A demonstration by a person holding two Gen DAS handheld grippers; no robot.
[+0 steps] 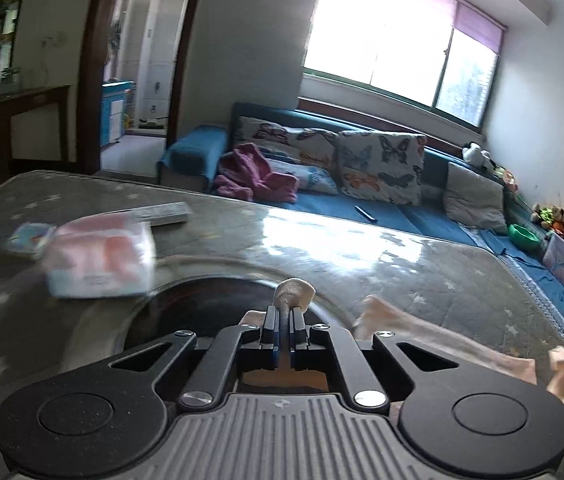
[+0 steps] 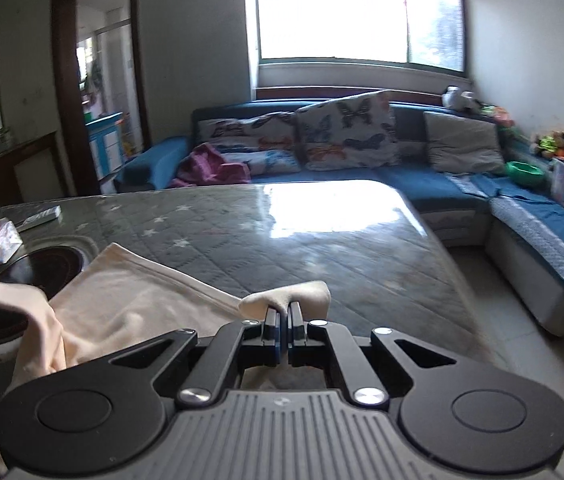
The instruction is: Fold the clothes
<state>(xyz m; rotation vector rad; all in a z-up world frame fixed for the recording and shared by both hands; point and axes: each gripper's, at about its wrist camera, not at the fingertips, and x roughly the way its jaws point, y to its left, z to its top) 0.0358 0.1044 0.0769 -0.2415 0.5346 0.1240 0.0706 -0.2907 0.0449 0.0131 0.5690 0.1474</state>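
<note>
**Cloth pinched at two ends, fold unsettled**

My left gripper (image 1: 285, 312) is clenched on a bunched corner of the pale peach cotton cloth (image 2: 122, 296), and my right gripper (image 2: 283, 312) is clamped on another corner. The cloth hangs between them, low in both frames, draping onto the grey star-quilted, glass-topped desk (image 2: 321, 240). It isn't lying flat or in a neat stack – so I judge a fold is under way, though whether it is an early or late one I can't tell. The cloth's lower part is hidden behind my grippers – and the pink-and-white packet (image 1: 98, 256) at left is blurred.
</note>
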